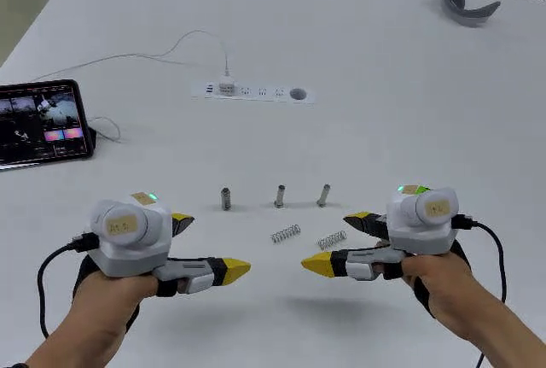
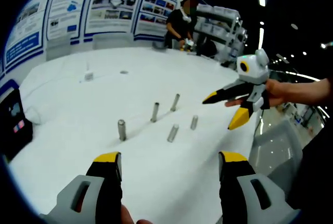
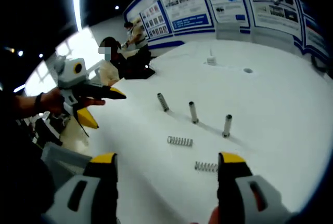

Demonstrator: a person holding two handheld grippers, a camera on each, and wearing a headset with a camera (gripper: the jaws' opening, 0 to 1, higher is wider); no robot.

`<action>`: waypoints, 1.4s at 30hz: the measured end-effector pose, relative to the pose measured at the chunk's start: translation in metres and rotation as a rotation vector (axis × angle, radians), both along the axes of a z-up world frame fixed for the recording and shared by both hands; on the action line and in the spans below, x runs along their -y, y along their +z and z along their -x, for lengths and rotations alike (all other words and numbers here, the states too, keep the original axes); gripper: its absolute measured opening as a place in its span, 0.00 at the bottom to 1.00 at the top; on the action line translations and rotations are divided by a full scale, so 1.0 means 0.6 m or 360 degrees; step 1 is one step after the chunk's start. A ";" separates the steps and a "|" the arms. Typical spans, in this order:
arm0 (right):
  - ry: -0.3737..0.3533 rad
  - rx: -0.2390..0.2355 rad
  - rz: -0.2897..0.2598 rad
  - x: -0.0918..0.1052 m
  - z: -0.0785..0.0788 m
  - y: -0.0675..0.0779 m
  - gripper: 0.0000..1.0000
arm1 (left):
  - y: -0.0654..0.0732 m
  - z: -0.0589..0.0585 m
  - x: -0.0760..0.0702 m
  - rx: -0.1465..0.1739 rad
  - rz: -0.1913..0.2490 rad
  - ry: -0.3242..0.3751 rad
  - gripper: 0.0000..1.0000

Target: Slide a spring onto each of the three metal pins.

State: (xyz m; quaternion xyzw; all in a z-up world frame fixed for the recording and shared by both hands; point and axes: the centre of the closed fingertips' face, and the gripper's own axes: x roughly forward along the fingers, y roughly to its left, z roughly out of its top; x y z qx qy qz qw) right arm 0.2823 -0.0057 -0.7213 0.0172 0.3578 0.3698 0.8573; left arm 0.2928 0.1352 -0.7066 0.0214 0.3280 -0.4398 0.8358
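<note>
The tablet point(image 1: 43, 122) is lying well left of the left gripper point(image 1: 212, 244), with its near edge running out of frame and its screen content too small to read. The left gripper's fingers point(image 2: 107, 164) are standing wide apart and holding nothing.

Ahead of the fingers, three pins are standing upright in a row on the white bench point(image 1: 384, 112).
- The left pin point(image 1: 226, 199) is wearing the fitted spring point(image 3: 163, 102). Its coils are showing in the right gripper view but blurring out in the left gripper view.
- The middle pin point(image 1: 280, 196) and the right pin point(image 1: 324, 195) are standing bare.

Two springs are lying flat, nearer the fingers than the pins.
- The first loose spring point(image 1: 286, 233) is lying in the gap between the two grippers.
- The second loose spring point(image 1: 332, 239) is lying just beside the fingertips of the right gripper point(image 1: 326, 239).

The right gripper's fingers point(image 3: 231, 164) are likewise spread and empty. In its own view one finger is sitting right at the end of the second loose spring; whether they are touching cannot be made out.
</note>
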 end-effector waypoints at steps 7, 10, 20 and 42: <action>-0.0009 -0.0005 -0.0001 0.011 0.003 0.000 0.81 | -0.016 0.001 0.033 0.0004 -0.0072 -0.0126 0.78; -0.0012 -0.0003 -0.0006 0.012 0.005 0.002 0.81 | -0.024 -0.001 0.045 0.0010 -0.0110 -0.0174 0.77; 0.0004 -0.0014 0.0003 0.015 0.014 -0.002 0.81 | -0.043 -0.007 0.079 -0.0005 -0.0134 -0.0250 0.71; -0.0010 -0.0044 -0.0018 0.023 0.025 -0.002 0.80 | -0.082 -0.026 0.139 -0.0042 -0.0121 -0.0268 0.54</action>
